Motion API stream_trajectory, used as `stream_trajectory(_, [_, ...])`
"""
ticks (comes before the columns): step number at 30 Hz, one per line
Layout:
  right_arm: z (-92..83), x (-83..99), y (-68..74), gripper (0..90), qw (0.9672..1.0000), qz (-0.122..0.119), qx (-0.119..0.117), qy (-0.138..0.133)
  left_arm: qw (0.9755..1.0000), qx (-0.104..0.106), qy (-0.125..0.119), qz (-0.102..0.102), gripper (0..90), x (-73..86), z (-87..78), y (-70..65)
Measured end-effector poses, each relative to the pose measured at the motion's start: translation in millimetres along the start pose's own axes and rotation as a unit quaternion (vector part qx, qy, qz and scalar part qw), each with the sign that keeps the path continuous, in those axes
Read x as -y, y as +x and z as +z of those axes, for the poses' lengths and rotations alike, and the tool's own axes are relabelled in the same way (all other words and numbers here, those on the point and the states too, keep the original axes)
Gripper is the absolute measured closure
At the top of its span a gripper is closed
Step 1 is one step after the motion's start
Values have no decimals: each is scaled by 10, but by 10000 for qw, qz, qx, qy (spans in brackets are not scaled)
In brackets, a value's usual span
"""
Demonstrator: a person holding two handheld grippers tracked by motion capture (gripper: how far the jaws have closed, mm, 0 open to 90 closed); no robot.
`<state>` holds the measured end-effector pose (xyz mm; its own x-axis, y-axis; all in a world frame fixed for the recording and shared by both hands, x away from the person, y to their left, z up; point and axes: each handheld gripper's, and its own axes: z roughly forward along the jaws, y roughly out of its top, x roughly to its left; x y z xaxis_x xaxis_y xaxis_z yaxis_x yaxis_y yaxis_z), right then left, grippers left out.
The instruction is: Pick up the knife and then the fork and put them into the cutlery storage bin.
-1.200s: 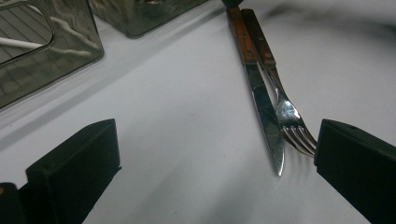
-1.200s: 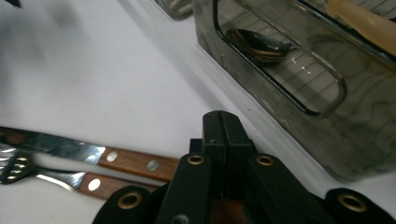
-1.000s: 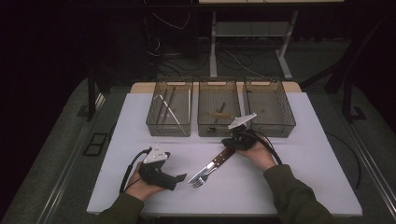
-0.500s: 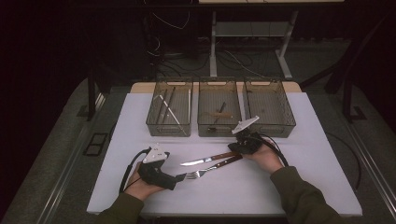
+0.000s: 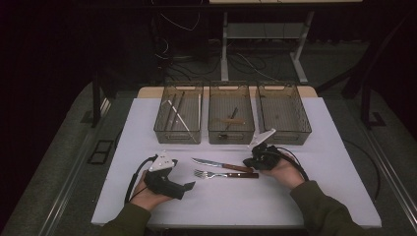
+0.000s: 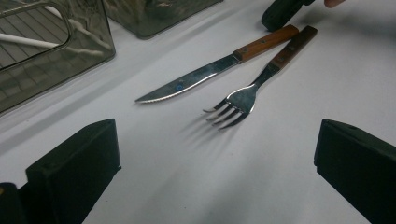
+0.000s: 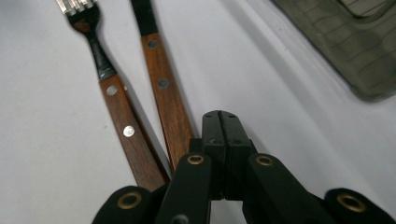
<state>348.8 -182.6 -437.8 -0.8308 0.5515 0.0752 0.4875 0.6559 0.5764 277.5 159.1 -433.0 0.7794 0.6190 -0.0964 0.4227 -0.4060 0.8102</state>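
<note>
A steel knife with a wooden handle [image 5: 222, 165] and a steel fork with a dark wooden handle [image 5: 226, 174] lay side by side on the white counter [image 5: 324, 147]. They were just in front of three see-through plastic bins [image 5: 231, 115]. The two handles were almost touching, and the knife lay closer to the bins.

The right gripper [image 5: 256, 160] sat at the handle ends. Its fingers [image 7: 220, 128] were pressed together with nothing between them, just beside the knife handle.

The left gripper [image 5: 169, 181] rested on the counter near the fork's prongs. Its fingers [image 6: 74, 168] were spread wide apart and held nothing. The knife and fork lay a little way ahead of them.
</note>
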Motion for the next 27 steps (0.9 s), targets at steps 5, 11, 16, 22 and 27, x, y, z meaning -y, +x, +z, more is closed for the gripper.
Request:
stream_trajectory(5, [-28, 36, 51, 900, 9999, -50, -68, 55, 10000, -18, 32, -13, 0, 2, -2, 3])
stream_trajectory(11, [-68, 84, 119, 900, 9996, -181, -128, 150, 10000, -19, 47, -32, 0, 1, -2, 3])
stream_trajectory(16, [-86, 106, 157, 900, 9995, -254, -98, 148, 10000, -11, 50, -15, 0, 1, 0, 3])
stream_trajectory(22, [-245, 55, 143, 771, 9992, 74, -291, -275, 10000, 11, 32, -9, 0, -3, 5, 1])
stream_trajectory(27, [-271, -1, 268, 756, 9980, -109, -504, -363, 10000, 18, 17, -6, 0, -4, 8, -5])
